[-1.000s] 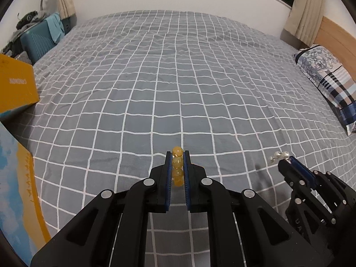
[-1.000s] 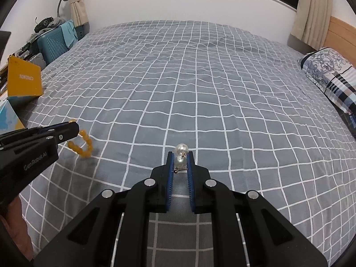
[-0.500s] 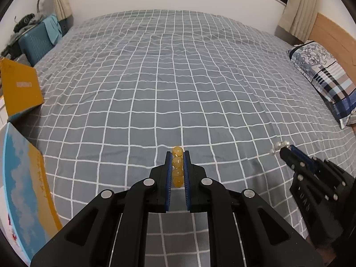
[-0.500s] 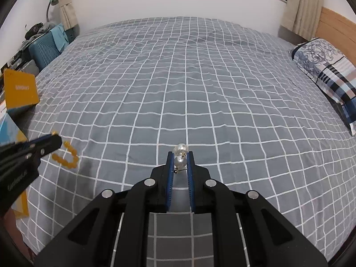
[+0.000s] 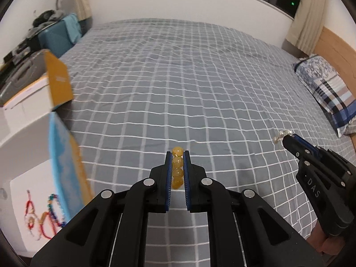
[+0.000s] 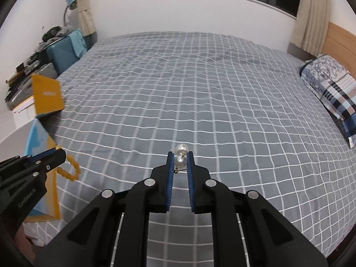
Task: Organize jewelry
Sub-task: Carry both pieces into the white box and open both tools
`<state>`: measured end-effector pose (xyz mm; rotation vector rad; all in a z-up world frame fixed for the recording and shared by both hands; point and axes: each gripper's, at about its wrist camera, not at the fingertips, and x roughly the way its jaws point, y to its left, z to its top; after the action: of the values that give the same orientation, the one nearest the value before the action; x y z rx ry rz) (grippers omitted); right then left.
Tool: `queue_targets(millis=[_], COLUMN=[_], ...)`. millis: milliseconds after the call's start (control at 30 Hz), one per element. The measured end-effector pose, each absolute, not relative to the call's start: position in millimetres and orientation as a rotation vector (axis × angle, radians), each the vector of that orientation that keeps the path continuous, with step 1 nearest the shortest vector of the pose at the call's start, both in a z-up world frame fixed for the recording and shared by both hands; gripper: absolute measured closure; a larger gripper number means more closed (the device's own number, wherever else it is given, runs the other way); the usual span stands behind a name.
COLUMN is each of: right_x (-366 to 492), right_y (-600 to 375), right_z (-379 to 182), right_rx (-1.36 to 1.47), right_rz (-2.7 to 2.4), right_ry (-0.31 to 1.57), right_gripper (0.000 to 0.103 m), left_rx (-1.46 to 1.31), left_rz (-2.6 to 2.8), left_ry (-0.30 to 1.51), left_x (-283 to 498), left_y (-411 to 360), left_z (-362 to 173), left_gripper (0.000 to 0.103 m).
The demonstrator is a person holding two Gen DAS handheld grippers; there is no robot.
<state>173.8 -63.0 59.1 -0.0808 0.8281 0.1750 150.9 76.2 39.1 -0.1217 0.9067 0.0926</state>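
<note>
Left claw (image 5: 177, 166): pinched tight on the yellow bead bracelet (image 5: 177, 170), so the beads can't slip.
Right claw (image 6: 180, 163): squeezed on the pearl earrings (image 6: 180, 155), held up off the checked bed cover (image 6: 200, 102).
White box (image 5: 20, 178): to the left claw's left, bracelets already inside; I think these go there too.
</note>
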Motion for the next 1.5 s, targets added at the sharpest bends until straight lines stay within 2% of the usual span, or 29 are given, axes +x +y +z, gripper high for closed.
queue_targets(millis=[300, 533, 767, 967, 1167, 1500], right_x=[141.4, 112.6, 75.7, 51.2, 57.8, 57.8], right_y=[12.8, 100.5, 187.4, 246.7, 279.7, 291.4], right_z=[80.3, 88.5, 88.8, 65.7, 31.4, 7.4], right_rx=[-0.11, -0.158, -0.221, -0.288, -0.321, -0.337], right_rz=[0.281, 0.401, 0.539, 0.622, 0.606, 0.601], right_ry=[0.79, 0.775, 0.745, 0.765, 0.907, 0.956], right_gripper=[0.092, 0.092, 0.092, 0.092, 0.092, 0.092], left_rx=[-0.153, -0.199, -0.259, -0.304, -0.341, -0.355], left_rz=[0.205, 0.324, 0.438, 0.497, 0.519, 0.53], left_ry=[0.852, 0.846, 0.868, 0.907, 0.944, 0.959], left_x=[94.6, 55.1, 13.4, -7.4, -16.4, -24.6], left_y=[148.7, 225.2, 301.4, 341.7, 364.9, 376.6], left_z=[75.1, 82.2, 64.3, 37.9, 14.4, 2.5], left_gripper=[0.094, 0.094, 0.094, 0.094, 0.094, 0.094])
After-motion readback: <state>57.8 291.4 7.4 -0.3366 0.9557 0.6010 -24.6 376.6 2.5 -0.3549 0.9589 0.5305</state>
